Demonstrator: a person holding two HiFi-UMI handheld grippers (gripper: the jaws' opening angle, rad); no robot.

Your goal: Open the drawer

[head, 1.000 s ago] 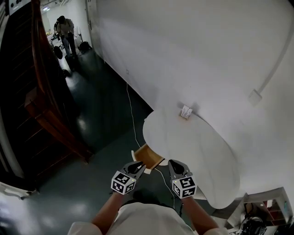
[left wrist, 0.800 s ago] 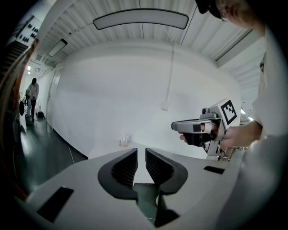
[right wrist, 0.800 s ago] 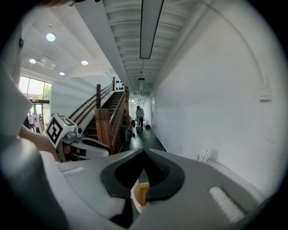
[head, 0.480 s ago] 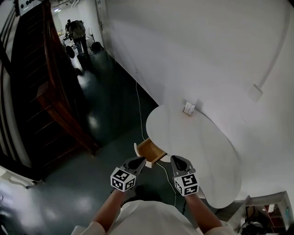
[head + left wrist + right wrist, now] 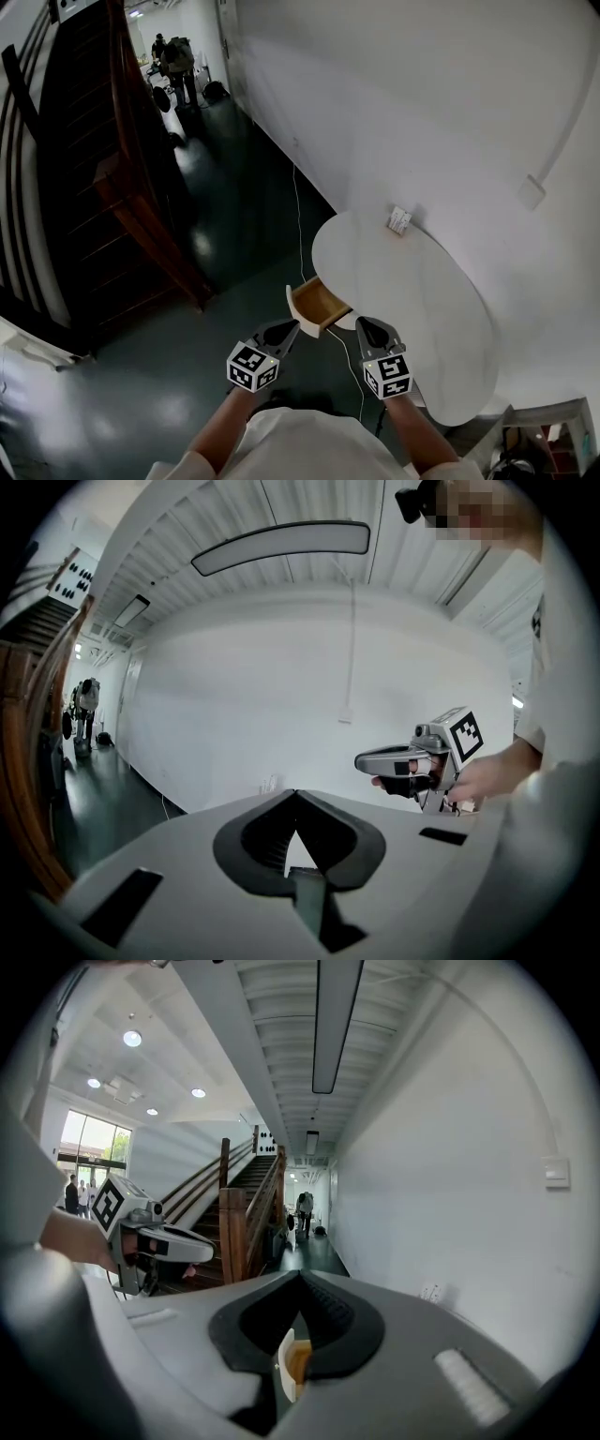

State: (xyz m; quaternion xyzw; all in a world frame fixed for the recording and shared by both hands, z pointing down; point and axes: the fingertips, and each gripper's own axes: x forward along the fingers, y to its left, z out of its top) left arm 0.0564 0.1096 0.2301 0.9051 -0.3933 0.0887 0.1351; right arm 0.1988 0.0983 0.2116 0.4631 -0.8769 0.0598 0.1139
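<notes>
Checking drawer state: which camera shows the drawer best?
Head view: the drawer is seen from above, pulled out from under the white table, wooden inside visible. The right gripper view shows only a sliver through the hollow of the right claw. The left gripper view shows nothing identifiable as it.

Can't read a single word, number or brand anywhere, just black-and-white square markers [image 5: 251,367] on the left gripper [image 5: 290,327] and right gripper [image 5: 363,324], not actual text.

The drawer [image 5: 317,305] juts from the table [image 5: 412,291]'s left edge, staircase [image 5: 112,187] farther left.
</notes>
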